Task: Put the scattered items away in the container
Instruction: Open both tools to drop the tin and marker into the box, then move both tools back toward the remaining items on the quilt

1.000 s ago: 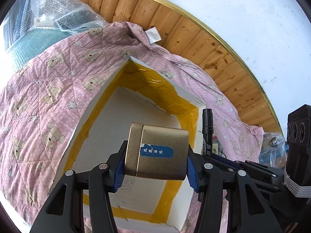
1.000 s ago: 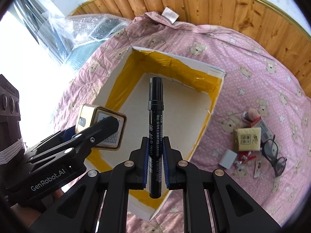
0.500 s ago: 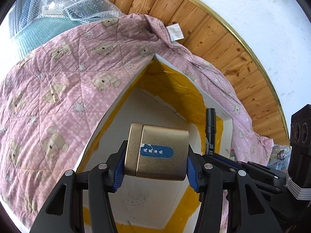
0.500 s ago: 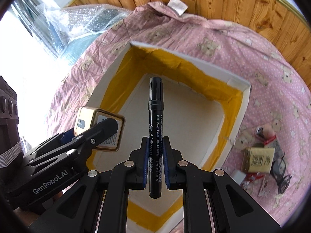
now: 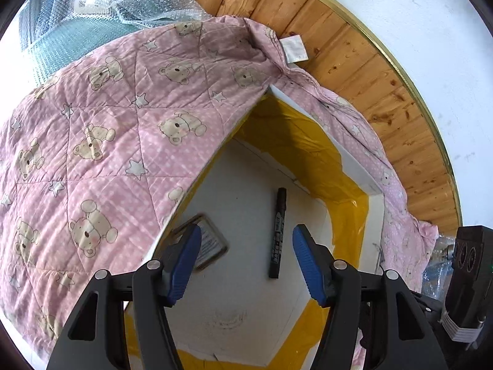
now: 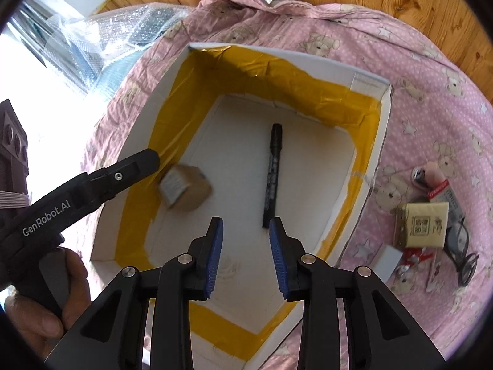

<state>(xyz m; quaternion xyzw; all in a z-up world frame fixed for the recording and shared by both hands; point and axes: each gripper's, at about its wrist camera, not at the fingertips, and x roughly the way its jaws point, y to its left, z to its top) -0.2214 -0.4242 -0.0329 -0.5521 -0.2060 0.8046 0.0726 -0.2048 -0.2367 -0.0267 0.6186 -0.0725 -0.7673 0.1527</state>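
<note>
Gold-coloured and rigid, the small tin (image 6: 185, 191) lies beside the black marker (image 6: 271, 174) on the floor of the yellow-taped box (image 6: 382, 129); both the left tongs (image 5: 246, 265) and right tongs (image 6: 246, 256) gape wide and empty above them. Spectacles (image 6: 462, 246), looking fragile, wait on the pink quilt (image 6: 431, 108) among light packets, best taken by the frame.

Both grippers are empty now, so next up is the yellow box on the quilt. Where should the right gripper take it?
Take the yellow box across its two narrow side edges, coming straight down with the right gripper. It lies flat, broad printed face up, and the glasses crowd its right edge.
</note>
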